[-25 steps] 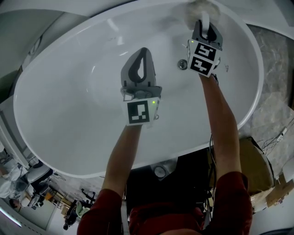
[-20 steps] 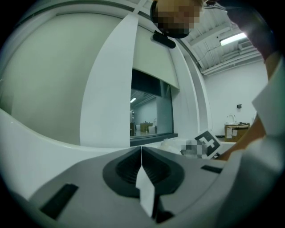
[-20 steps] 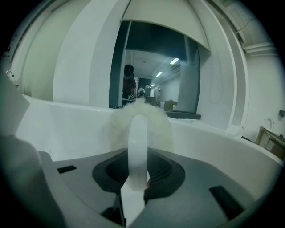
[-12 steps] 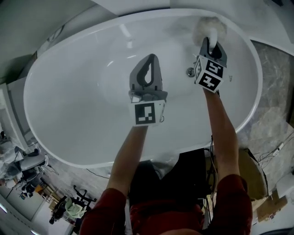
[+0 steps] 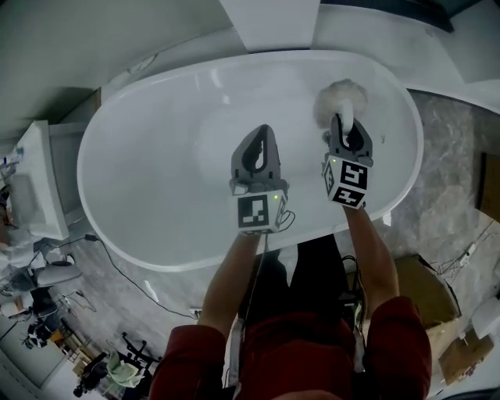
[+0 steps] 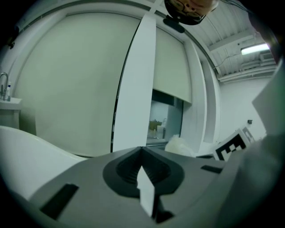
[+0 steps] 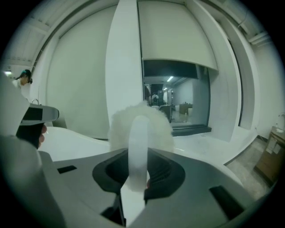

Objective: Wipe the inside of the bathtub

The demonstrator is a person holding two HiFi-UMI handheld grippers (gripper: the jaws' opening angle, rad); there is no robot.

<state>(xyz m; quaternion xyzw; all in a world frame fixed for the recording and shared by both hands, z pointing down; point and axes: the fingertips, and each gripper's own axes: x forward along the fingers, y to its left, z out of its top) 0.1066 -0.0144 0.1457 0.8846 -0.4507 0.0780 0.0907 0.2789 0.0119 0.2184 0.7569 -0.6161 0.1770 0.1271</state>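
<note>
The white oval bathtub [image 5: 148, 156] fills the middle of the head view. My right gripper [image 5: 345, 126] is shut on the white handle [image 7: 137, 142] of a fluffy white duster [image 5: 339, 99], whose head hangs over the tub's right part. In the right gripper view the duster's head [image 7: 116, 127] bulges behind the handle. My left gripper [image 5: 262, 134] hovers over the tub's middle, shut and empty, its jaws pressed together in the left gripper view [image 6: 142, 153]. There the duster [image 6: 179, 145] and the right gripper's marker cube [image 6: 233, 143] show at the right.
A white washbasin unit [image 5: 35, 180] stands left of the tub, its tap [image 6: 4, 87] visible. A white column [image 5: 269, 22] rises behind the tub. Cardboard boxes [image 5: 462, 344] and cables lie on the marble floor at the right. A window [image 7: 176, 102] lies ahead.
The head view has pulled back, so the tub looks smaller. Both grippers have come toward the near rim, and the duster has come off the tub's far wall.
</note>
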